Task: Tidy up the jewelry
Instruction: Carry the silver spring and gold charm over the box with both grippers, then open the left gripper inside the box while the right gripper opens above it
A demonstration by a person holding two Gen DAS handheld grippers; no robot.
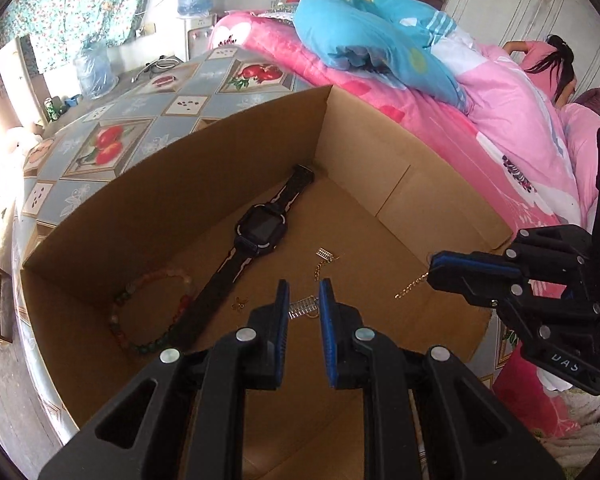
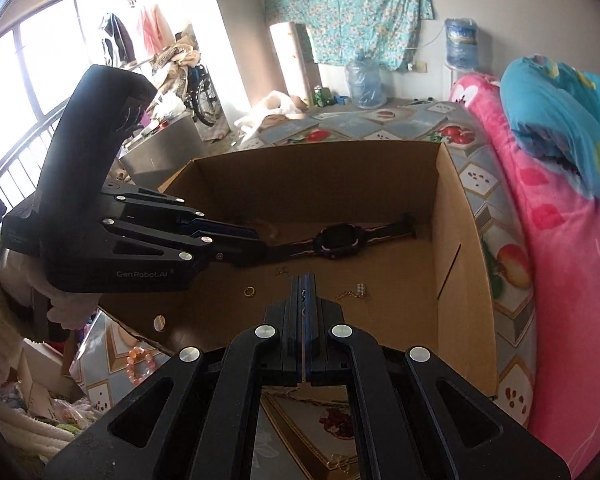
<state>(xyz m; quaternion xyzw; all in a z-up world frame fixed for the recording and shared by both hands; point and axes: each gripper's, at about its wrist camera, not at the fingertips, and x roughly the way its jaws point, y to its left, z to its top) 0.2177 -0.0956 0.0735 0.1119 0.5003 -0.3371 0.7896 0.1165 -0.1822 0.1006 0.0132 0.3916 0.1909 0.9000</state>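
Right tool [image 1: 434, 270] is closed on a thin gold chain [image 1: 411, 286]; the chain's free end hangs off the tip over the near-right part of the box [image 1: 364, 140], not touching the floor as far as I can see. Left tool [image 1: 304, 292] has jaws narrowly apart, w/ a small silver ladder piece [image 1: 302, 308] spanning the gap. Pinched or just lying behind it: can't tell. Box sits on the fruit-print desk [image 1: 100, 120], beside the bed. Already inside are a watch [image 1: 260, 228], a bead bracelet [image 1: 148, 312], and a 2nd silver piece on a short chain [image 1: 324, 255]. Step, as I read it, is laying the gold chain in the box. To do it well: lower over bare cardboard away from the short chain to avoid tangling, let the tail land first, drag slightly so it lies straight, then open and lift straight up. Views: left cam shows the dangling chain and the bracelet in the box; right cam hides both, showing only a sliver between its own pads. Right cam alone shows a gold ring [image 2: 249, 291] on the box floor and a pink bracelet [image 2: 140, 364] outside on the desk, i.e. not yet sorted.
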